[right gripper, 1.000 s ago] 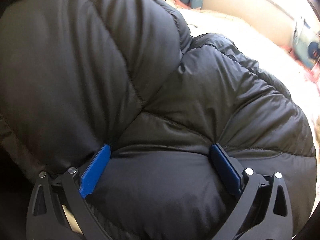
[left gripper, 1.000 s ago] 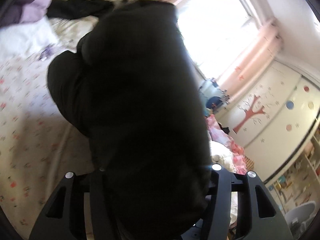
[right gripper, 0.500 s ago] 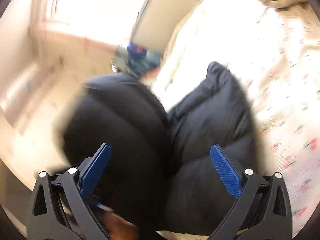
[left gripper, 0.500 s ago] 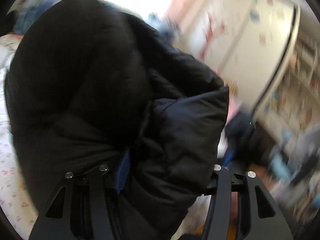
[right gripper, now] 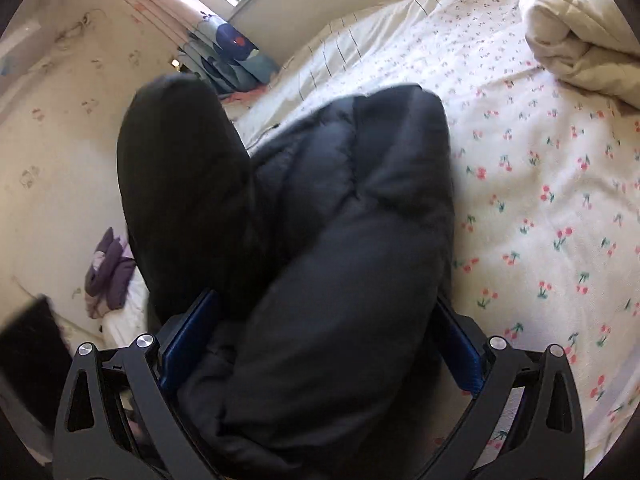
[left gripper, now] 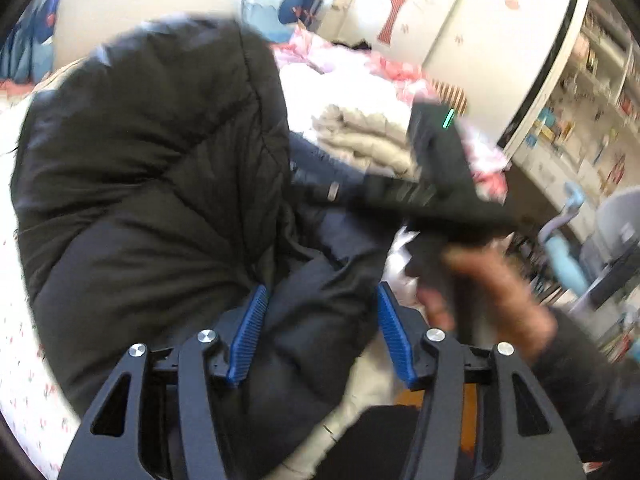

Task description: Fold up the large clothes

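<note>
I am holding the bulky black quilted down jacket (right gripper: 320, 220) bunched between both tools, lifted above the white cherry-print bed sheet (right gripper: 560, 200): the right gripper (right gripper: 320, 344) is pinching a thick wad with its blue pads spread wide around it, and the left gripper (left gripper: 320, 320) is squeezing a narrower fold. I am worrying that the slick puffy fabric is creeping out of either grip, dropping the fold open. Farther off, the jacket is risking snagging on the cream folded blanket (right gripper: 580, 40) if I swing wide.
</note>
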The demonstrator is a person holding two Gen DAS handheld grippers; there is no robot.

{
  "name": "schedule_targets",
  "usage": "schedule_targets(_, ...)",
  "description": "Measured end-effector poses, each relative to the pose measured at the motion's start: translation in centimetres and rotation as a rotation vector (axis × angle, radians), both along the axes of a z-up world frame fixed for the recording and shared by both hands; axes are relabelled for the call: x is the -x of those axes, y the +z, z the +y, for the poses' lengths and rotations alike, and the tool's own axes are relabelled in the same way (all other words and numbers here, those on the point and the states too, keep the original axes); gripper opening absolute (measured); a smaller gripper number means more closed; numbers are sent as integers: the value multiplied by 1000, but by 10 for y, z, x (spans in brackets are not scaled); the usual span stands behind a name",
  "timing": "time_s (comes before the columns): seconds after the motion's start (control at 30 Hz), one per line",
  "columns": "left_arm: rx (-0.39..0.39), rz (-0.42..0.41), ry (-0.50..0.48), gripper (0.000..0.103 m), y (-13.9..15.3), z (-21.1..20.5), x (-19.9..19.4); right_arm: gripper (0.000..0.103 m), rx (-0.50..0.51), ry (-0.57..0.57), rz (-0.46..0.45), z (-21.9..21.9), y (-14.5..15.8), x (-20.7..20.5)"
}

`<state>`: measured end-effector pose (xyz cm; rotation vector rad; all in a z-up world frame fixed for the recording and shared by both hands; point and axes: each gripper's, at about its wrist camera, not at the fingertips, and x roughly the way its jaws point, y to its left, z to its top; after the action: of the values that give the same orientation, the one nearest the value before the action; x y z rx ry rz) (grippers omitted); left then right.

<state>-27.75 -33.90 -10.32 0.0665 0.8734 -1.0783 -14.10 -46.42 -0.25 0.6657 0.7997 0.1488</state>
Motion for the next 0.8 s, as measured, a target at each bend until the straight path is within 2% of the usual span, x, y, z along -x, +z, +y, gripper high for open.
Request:
schedule_targets(0.03, 28, -5, 18, 57, 5, 7, 0, 97, -1, -16, 0, 0, -6, 3)
schedule_targets(0.07, 65, -23, 53, 65, 16, 15, 1, 97, -8, -19, 2, 3, -12, 6)
schedule_targets(0.1, 86, -42, 87, 76, 42, 10, -15, 97, -21, -16, 13, 3, -19, 7)
schedule_targets(0.13, 103, -67, 139, 78, 49, 11, -25, 97, -27, -11, 26, 1, -25, 8)
schedule_targets(0.17, 105, -65, 160, 78, 41, -3, -29, 97, -28, -16, 35, -2, -27, 11)
schedule_targets(0.2, 98, -56, 174, 78, 46, -20, -40, 97, -21, -42, 31, -6, -24, 16)
schedule_targets(0.23, 75, -61, 180, 78, 40, -34, -51, 97, 5, -91, 10, -12, -16, 23)
schedule_targets(0.3, 9, -68, 168, 78, 31, -36, -78, 97, 73, -188, -69, -23, 7, 32)
schedule_targets(0.37, -51, -105, 164, 78, -4, -63, -72, 97, 117, -206, -189, -23, 43, 35)
schedule_targets(0.43, -100, -178, 139, 79, -8, -78, -62, 97, 197, -147, -230, -12, 71, 17)
schedule_targets(0.47, -114, -196, 133, 81, 4, -75, -60, 97, 225, -103, -221, -6, 75, 6)
schedule_targets(0.53, -136, -214, 125, 82, 1, -83, -57, 97, 280, 5, -141, 11, 73, -28)
schedule_targets(0.57, -142, -212, 121, 82, 7, -80, -58, 97, 364, 24, -60, 23, 61, -40)
schedule_targets(0.63, -116, -179, 106, 82, 8, -65, -59, 97, 507, -30, 74, 24, 27, -61)
schedule_targets(0.67, -87, -159, 109, 82, 21, -42, -58, 97, 456, -47, 108, 20, 9, -60)
schedule_targets(0.73, -20, -115, 147, 82, 19, -26, -63, 97, 350, -76, 134, 13, -19, -48)
schedule_targets(0.8, 55, -63, 217, 83, 13, 2, -73, 97, 322, -62, 145, 14, -34, -42)
